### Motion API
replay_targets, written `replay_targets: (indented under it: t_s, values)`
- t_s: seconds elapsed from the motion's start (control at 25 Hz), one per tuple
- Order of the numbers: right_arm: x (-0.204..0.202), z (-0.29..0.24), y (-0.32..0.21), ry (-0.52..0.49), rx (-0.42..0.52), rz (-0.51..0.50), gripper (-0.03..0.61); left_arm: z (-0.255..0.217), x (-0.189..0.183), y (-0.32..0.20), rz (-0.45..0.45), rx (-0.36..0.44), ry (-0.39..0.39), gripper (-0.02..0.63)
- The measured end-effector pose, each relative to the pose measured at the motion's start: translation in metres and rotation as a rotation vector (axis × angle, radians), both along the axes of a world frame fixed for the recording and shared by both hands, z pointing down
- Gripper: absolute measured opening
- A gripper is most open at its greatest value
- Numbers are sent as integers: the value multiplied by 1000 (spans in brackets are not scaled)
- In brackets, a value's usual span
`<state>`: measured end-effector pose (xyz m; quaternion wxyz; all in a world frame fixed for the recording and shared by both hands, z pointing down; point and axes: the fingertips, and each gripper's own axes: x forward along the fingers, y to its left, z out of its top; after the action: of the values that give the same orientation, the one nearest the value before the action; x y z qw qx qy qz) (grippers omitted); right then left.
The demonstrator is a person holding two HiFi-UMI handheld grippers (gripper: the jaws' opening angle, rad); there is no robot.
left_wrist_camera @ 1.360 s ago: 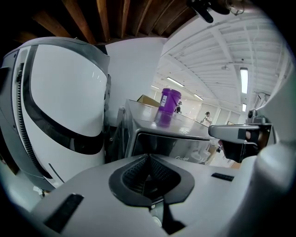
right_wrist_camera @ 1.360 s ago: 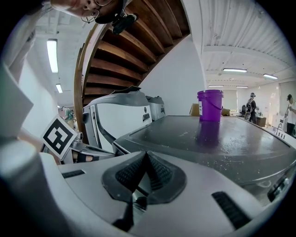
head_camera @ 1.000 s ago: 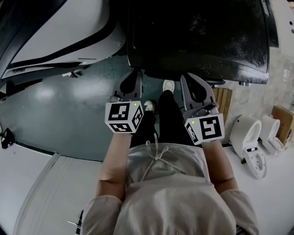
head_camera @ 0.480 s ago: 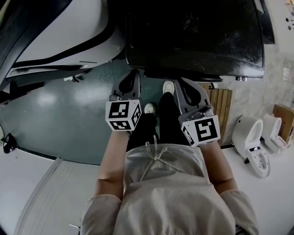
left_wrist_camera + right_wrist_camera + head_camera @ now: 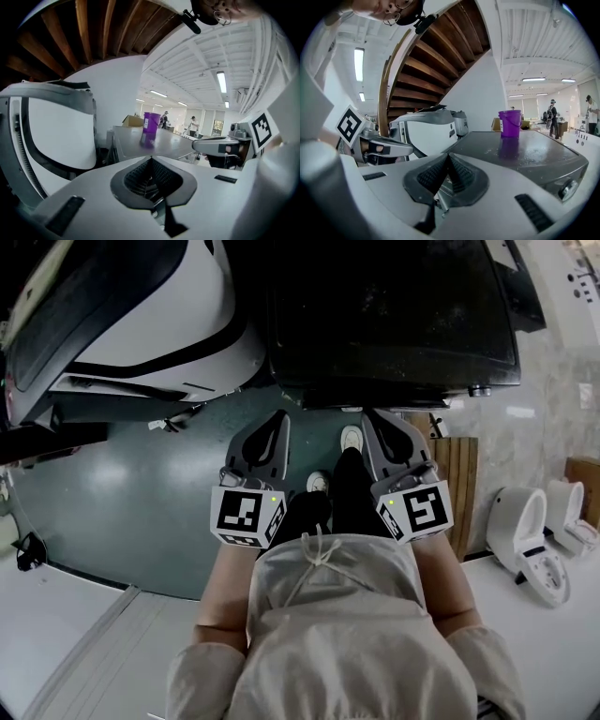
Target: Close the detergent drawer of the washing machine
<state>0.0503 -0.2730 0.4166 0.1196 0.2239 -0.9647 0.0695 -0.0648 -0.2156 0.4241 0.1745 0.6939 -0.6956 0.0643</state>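
We are drawing the left gripper and right gripper, both clamped together and empty, back from the washing machine.

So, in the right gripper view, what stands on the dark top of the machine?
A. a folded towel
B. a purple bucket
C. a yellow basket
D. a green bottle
B: a purple bucket stands upright on the dark machine top, beyond the right gripper, whose jaws are together and hold nothing.
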Motion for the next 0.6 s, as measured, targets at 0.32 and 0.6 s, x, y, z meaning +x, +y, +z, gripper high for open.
replay_targets:
  t_s: [0.32, 0.6]
  values:
    - [18, -61, 15, -87, 68, 59, 6, -95, 24, 27, 137, 138, -81, 18]
    - [40, -109, 23, -105, 167, 102, 6, -156, 20, 45, 152, 232, -144, 18]
